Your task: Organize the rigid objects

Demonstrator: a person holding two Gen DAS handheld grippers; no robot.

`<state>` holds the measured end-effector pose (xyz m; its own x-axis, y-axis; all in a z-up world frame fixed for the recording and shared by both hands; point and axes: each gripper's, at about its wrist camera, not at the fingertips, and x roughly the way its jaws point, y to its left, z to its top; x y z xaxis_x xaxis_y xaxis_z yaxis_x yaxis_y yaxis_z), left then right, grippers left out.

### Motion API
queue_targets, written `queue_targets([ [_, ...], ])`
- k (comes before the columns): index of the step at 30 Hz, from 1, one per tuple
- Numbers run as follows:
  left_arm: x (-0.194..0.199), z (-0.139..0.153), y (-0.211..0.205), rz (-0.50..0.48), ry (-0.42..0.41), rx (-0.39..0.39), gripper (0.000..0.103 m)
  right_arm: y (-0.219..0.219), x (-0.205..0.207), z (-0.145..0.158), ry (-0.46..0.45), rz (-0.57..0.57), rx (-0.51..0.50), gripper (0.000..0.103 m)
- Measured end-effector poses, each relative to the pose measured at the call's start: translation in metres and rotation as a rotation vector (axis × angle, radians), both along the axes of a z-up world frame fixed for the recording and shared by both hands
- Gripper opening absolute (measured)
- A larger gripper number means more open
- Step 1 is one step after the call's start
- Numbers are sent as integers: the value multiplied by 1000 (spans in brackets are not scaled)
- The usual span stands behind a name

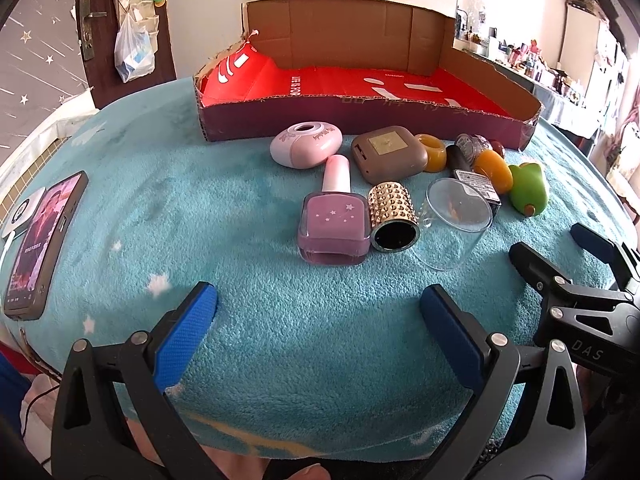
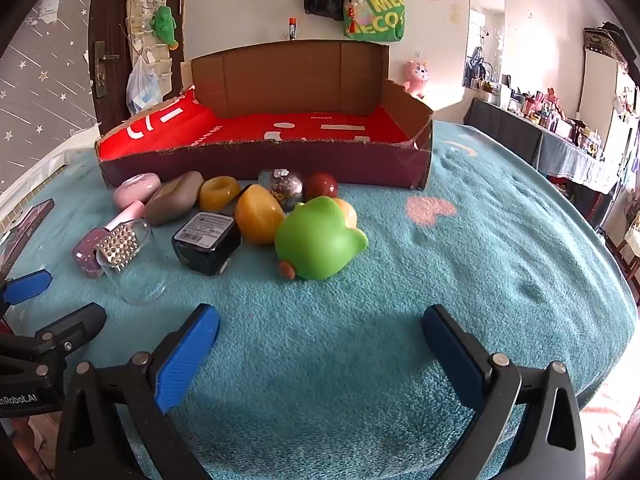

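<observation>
Jaws wide apart on both tools, nothing between the pads; left gripper (image 1: 318, 336) and right gripper (image 2: 320, 354) hovering side by side over bare teal blanket (image 2: 500, 264), short of the pile.

Clustered just in front of the open cardboard box (image 1: 360, 120), whose red-lined floor looks empty: pink nail-polish bottle (image 1: 334, 220) lying flat, touching the studded gold cylinder (image 1: 394, 216); clear plastic cup (image 1: 456, 224) on its side just beside that; brown square case (image 1: 386, 154) and pink oval gadget (image 1: 306, 145) behind; green toy (image 2: 320, 240) nearest the right tool, leaning against an orange egg-shaped piece (image 2: 258, 220) and close to a black labelled bottle (image 2: 208, 244).

Likely troubles, judged from the layout:
- Crowding; closing on one item probably nudging its neighbour, especially the polish bottle against the cylinder.
- Rolling; cup, cylinder and egg shapes lying on curved sides, prone to scooting away under a glancing pad.
- Slick surfaces; clear cup hard to judge by edge, smooth green toy apt to squirt out of a shallow pinch.
- Soft plush underneath; pads possibly snagging fabric when reaching low.
- Box front wall; a carried item clipping the rim if kept too low.
- Two tools close together; risk of bumping when reaching for the same patch.
</observation>
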<state>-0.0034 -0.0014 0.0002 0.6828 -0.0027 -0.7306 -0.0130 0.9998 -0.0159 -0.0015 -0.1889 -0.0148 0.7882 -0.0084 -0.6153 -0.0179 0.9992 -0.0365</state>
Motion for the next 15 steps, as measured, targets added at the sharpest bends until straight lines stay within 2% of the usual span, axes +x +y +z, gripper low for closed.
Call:
queue_targets([
  [15, 7, 0, 0, 22, -2, -1, 103, -3, 4, -1, -10, 0, -1, 103],
])
